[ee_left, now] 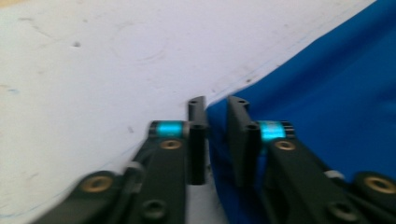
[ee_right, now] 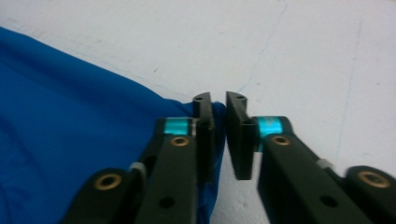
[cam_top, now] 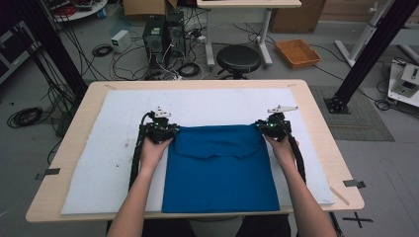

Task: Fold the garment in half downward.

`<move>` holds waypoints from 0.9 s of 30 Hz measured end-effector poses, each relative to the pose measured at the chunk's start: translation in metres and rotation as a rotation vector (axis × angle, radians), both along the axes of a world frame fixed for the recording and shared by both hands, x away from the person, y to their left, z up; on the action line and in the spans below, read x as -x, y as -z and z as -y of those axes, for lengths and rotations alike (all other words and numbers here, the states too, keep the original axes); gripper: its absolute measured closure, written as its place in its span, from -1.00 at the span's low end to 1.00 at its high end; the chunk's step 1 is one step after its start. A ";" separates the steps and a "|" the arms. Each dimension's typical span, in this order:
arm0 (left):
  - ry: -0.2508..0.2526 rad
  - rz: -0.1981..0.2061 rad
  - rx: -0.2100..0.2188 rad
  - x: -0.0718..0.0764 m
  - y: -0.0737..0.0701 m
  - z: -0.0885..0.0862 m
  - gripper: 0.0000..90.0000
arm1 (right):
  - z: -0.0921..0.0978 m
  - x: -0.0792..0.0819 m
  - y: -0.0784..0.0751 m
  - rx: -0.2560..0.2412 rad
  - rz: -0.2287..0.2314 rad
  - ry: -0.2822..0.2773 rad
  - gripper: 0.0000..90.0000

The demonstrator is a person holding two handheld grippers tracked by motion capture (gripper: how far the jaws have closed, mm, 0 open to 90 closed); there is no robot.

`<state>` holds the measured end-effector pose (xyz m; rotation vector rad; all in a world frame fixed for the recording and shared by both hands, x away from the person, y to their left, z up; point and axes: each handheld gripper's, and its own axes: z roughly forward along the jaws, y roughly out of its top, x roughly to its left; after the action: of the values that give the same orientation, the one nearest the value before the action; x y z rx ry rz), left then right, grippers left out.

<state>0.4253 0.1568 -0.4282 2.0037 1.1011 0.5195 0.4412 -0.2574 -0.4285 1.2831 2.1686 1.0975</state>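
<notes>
Item: one blue cloth (cam_top: 220, 173), soft matte fabric, folded to a near-rectangle with a flap-like fold line across its upper part; we log it at the middle of a white padded mat (cam_top: 113, 163), its near edge reaching the mat's front border. The mat is pale, slightly scuffed and speckled, and covers most of a light wooden table (cam_top: 79, 113) with rounded corners. We hold the left gripper (cam_top: 165, 131) at the cloth's far left corner and the right gripper (cam_top: 269, 127) at its far right corner. In the left gripper view the black, flat-faced jaws (ee_left: 217, 135) stand narrowly parted with the cloth's corner edge lying between them; in the right gripper view the jaws (ee_right: 219, 130) likewise leave a thin gap, the blue corner against the left one. We cannot tell for certain whether either pair pinches the fabric. Surroundings: grey floor, a round black stool (cam_top: 238, 58) just beyond the table's far edge, computer towers (cam_top: 163, 34) with loose cables, an orange tray (cam_top: 297, 53), cardboard boxes, black frame posts at both sides. Open mat lies beyond the cloth's far edge and on both flanks, wider on the left.
</notes>
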 end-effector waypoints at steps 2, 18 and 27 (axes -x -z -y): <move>-0.010 0.007 0.017 0.006 -0.004 -0.004 0.36 | 0.003 0.004 -0.003 -0.015 0.007 0.006 0.53; -0.024 -0.175 0.189 0.057 0.009 -0.013 0.33 | 0.016 0.076 -0.010 -0.118 -0.011 -0.002 0.38; -0.031 -0.212 0.178 0.048 0.013 -0.005 0.50 | 0.017 0.072 0.003 -0.151 -0.070 0.014 0.35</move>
<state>0.3769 0.1618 -0.4416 1.9190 1.2620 0.2188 0.3693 -0.2748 -0.4314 1.4194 2.1581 1.2493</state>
